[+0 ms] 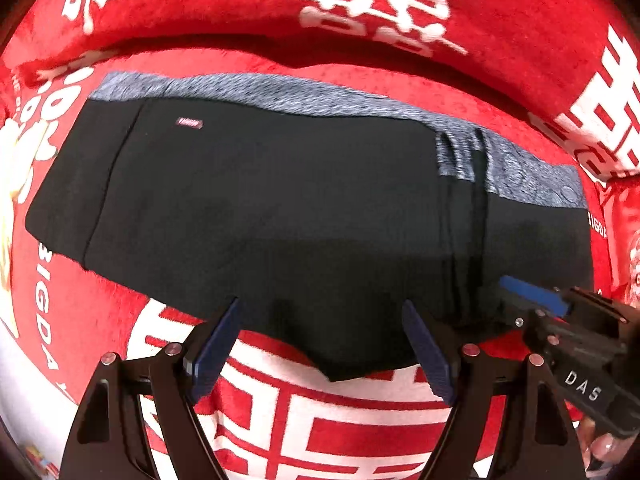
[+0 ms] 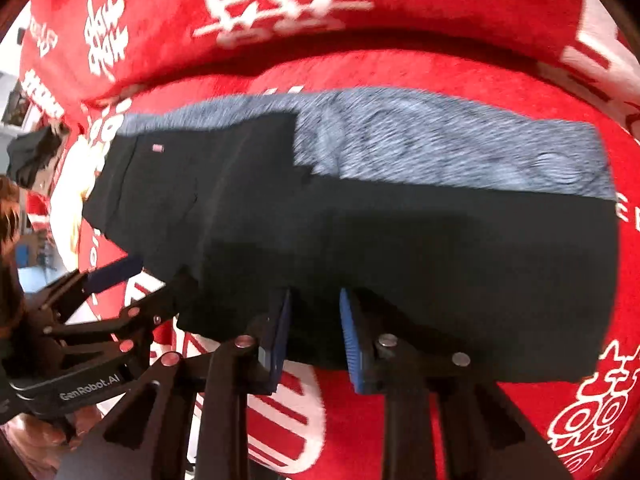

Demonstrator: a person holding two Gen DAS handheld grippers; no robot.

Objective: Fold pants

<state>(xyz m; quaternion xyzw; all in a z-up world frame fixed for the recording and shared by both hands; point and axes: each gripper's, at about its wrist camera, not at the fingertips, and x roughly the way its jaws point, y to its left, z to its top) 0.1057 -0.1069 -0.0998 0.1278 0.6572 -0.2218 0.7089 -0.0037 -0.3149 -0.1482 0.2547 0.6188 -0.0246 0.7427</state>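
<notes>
Left tool (image 1: 320, 344) spread wide over the near edge of the black pants (image 1: 280, 208); right tool (image 2: 314, 336) partly spread, straddling the same edge.

Both views are bright and evenly lit, with strong red colour. A soft shadow lies on the black pants (image 1: 280, 208) toward 6 o'clock. Fisheye distortion bends the red blanket (image 1: 500, 8) strongly at the edges, and the corners go black. The right wrist view shows motion blur, mostly on the grey fabric toward 1 o'clock.
</notes>
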